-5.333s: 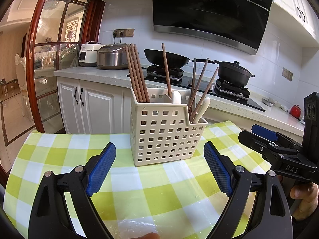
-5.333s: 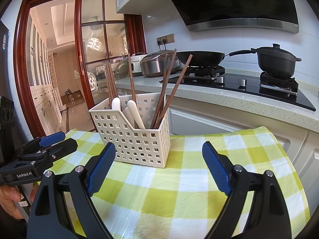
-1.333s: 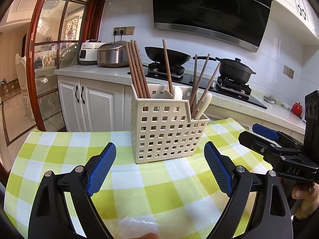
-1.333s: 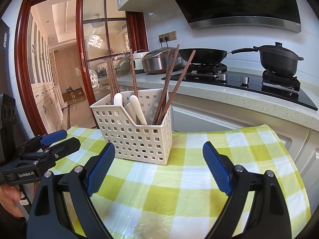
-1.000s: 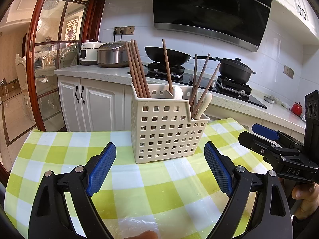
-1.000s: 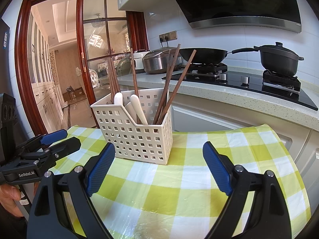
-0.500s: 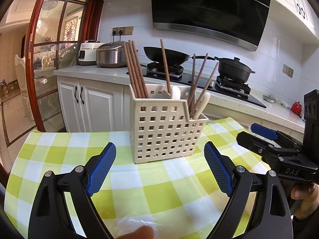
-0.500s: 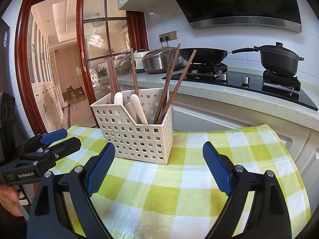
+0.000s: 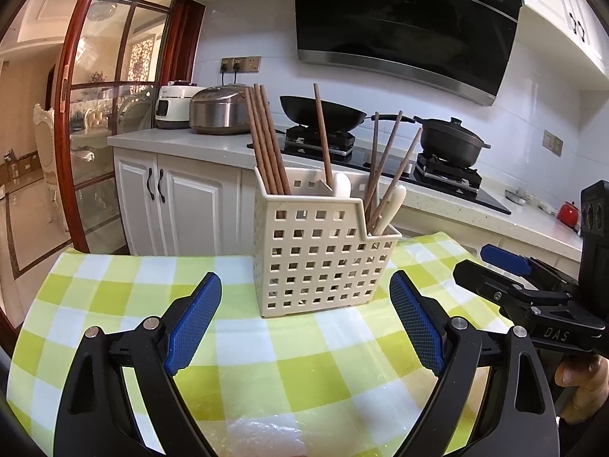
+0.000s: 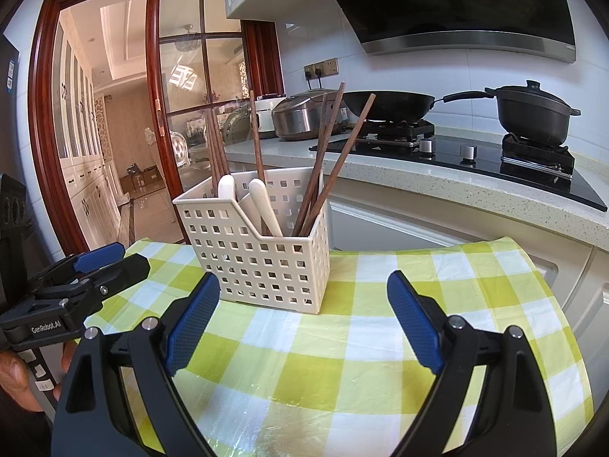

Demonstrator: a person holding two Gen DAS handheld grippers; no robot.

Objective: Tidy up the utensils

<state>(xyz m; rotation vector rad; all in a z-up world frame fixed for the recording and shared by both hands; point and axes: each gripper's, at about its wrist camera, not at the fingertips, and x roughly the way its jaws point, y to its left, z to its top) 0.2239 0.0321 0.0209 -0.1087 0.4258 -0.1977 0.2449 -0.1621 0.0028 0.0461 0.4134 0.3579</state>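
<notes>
A cream perforated utensil basket (image 9: 323,255) stands upright on the green-and-white checked tablecloth (image 9: 243,350). It also shows in the right wrist view (image 10: 259,259). Brown wooden chopsticks (image 9: 266,144) and white spoon handles (image 10: 264,203) stick out of it in separate compartments. My left gripper (image 9: 304,320) is open and empty, short of the basket. My right gripper (image 10: 302,320) is open and empty too, short of the basket from the other side. Each gripper also shows in the other's view, the right (image 9: 506,274) and the left (image 10: 95,266).
Behind the table runs a kitchen counter (image 9: 182,141) with rice cookers (image 9: 219,110), a gas hob with a wok (image 9: 323,112) and a black pot (image 9: 449,141). A range hood (image 9: 403,26) hangs above. A red-framed glass door (image 10: 182,91) is at the left.
Nothing has visibly changed apart from a slight camera shift; both grippers stay open and short of the basket.
</notes>
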